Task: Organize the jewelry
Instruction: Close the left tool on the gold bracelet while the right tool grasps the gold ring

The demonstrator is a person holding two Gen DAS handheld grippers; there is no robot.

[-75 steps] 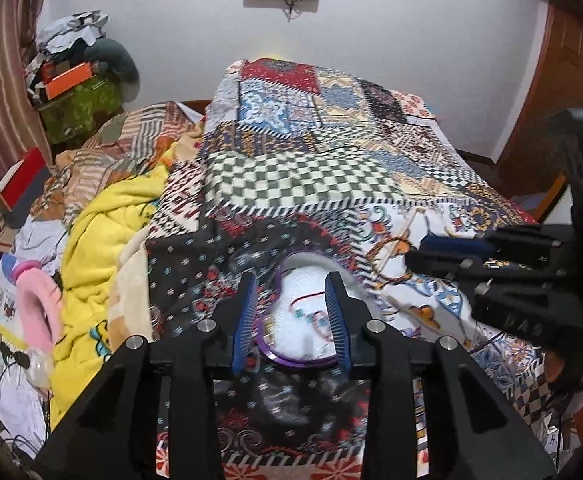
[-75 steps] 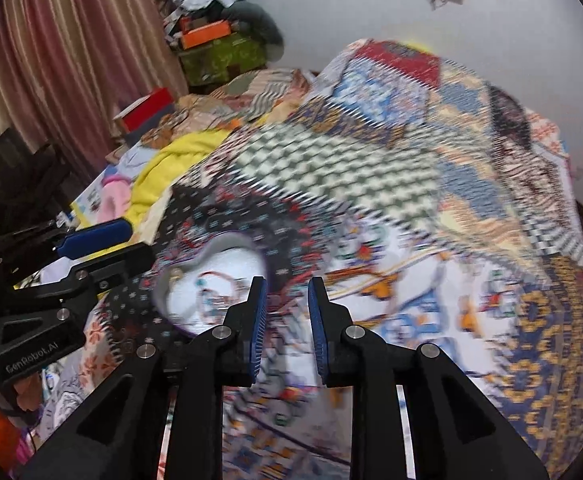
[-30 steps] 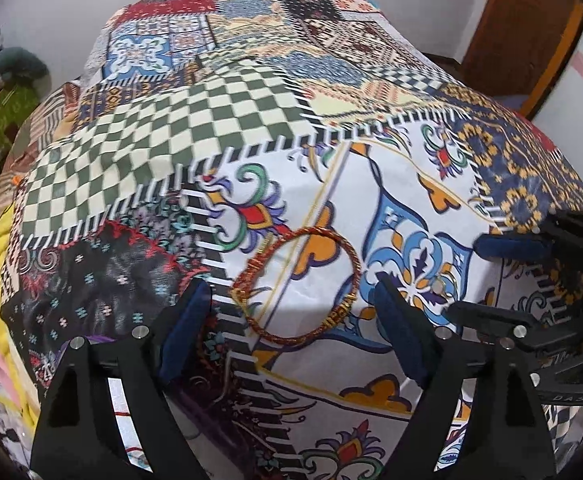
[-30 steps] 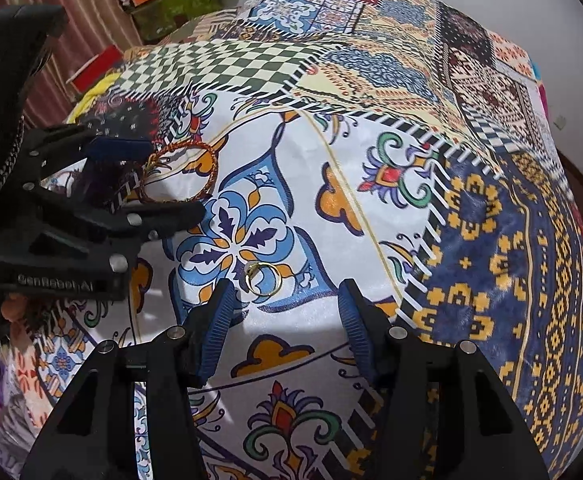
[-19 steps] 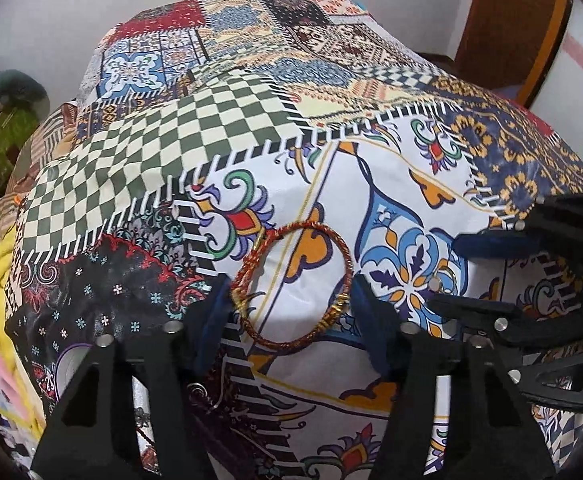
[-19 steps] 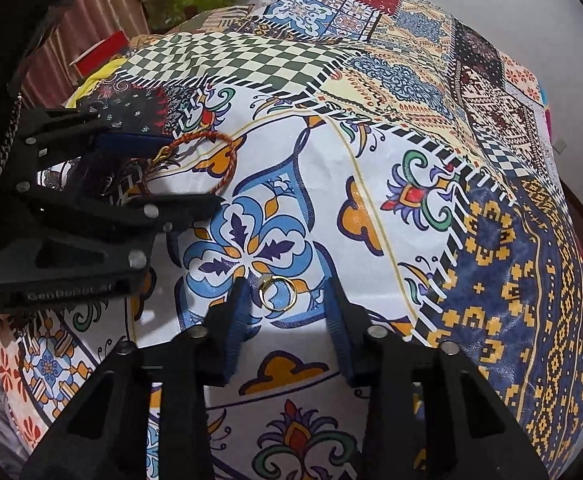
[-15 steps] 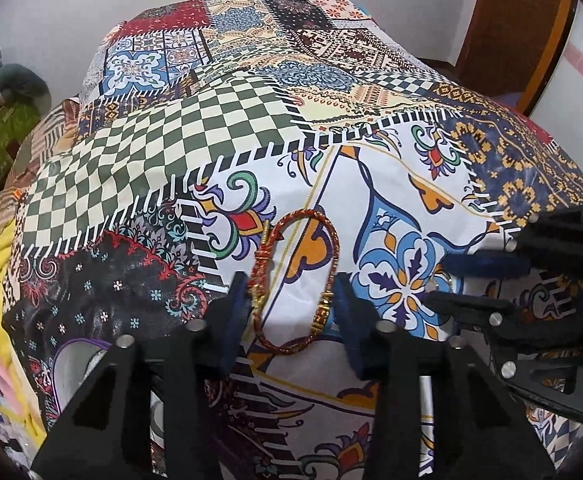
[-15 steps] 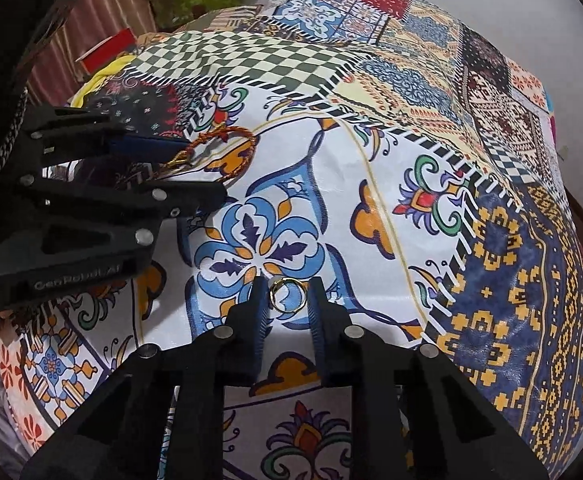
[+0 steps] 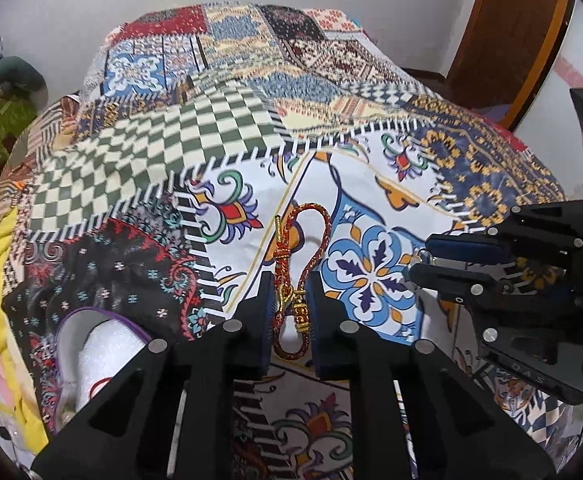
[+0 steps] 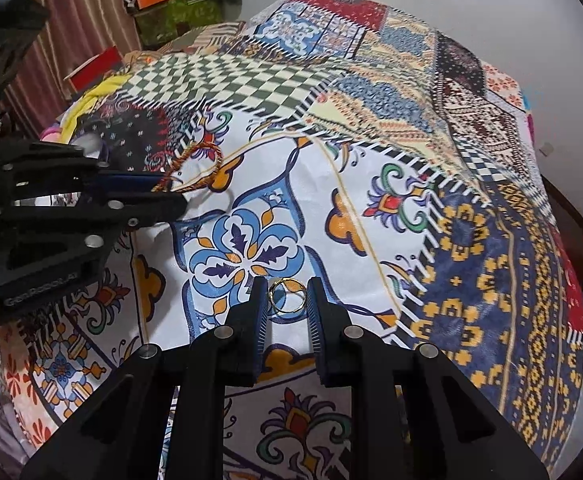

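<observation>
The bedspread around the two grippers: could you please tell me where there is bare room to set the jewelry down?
The bedspread is bare beyond the ring, across the navy-and-gold patch, and on the green checkered patch. It is crowded between the left gripper, shut on the red-and-gold bracelet, and the right gripper, and by the purple-rimmed box.
</observation>
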